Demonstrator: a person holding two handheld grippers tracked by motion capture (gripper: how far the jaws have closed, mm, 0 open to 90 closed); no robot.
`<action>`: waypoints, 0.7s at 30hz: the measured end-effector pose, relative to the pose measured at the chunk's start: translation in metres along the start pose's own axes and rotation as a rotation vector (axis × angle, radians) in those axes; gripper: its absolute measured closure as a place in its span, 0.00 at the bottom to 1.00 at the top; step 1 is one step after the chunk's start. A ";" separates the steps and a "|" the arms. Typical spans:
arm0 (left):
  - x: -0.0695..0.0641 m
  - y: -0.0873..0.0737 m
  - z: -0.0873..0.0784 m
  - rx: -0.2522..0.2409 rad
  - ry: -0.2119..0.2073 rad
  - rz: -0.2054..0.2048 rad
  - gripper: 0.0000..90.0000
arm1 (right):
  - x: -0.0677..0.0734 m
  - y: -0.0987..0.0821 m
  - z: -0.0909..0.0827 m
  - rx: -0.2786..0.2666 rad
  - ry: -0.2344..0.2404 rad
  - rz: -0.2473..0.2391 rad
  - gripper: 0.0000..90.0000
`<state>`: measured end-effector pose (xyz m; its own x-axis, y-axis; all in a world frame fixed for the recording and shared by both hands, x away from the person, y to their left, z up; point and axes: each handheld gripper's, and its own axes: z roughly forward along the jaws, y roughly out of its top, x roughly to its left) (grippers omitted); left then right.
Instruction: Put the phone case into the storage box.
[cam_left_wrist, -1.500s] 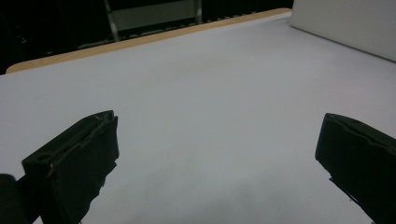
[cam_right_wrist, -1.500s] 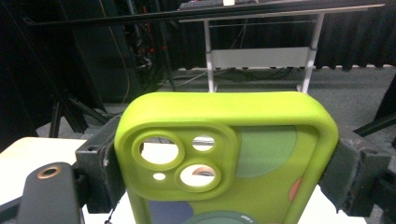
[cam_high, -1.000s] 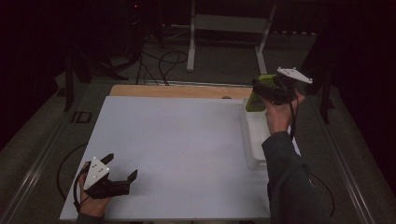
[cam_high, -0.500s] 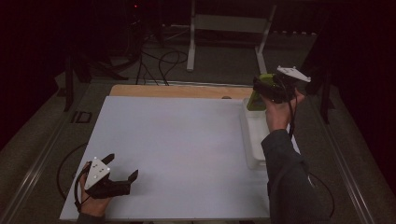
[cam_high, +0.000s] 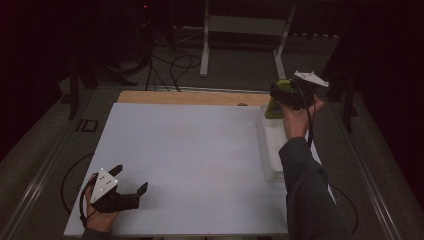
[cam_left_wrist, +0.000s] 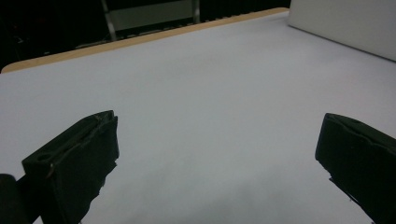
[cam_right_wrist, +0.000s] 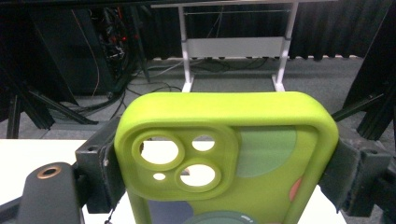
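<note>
1. The lime-green soft rubber phone case with round camera cut-outs (cam_right_wrist: 224, 177) sits clamped by its two long edges between the black jaws of my right hand-held gripper (cam_right_wrist: 219, 172).
2. In the high view I hold that case (cam_high: 274, 102) raised above the far right corner of the white-topped table (cam_high: 190, 150).
3. Under my right forearm lies what looks like a pale rectangular tray (cam_high: 270, 145); the dim light blurs it.
4. My left hand-held gripper (cam_high: 131, 186) rests at the near left corner, jaws spread wide apart over bare table.
</note>
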<state>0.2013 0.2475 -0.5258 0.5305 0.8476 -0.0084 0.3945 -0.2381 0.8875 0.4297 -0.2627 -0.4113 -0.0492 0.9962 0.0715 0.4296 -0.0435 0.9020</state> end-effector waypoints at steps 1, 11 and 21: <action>0.000 0.000 0.000 0.001 0.000 0.000 0.00 | 0.000 0.000 0.001 0.001 -0.001 -0.001 0.17; 0.000 0.000 -0.001 -0.001 -0.001 0.003 0.00 | 0.002 -0.004 0.010 0.016 -0.014 -0.008 0.17; -0.001 0.001 0.000 -0.001 -0.003 0.008 0.00 | -0.001 -0.005 0.013 0.020 -0.023 -0.004 0.17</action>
<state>0.2006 0.2468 -0.5251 0.5360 0.8442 -0.0032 0.3893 -0.2438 0.8882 0.4390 -0.2623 -0.4212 -0.0305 0.9978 0.0582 0.4473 -0.0384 0.8935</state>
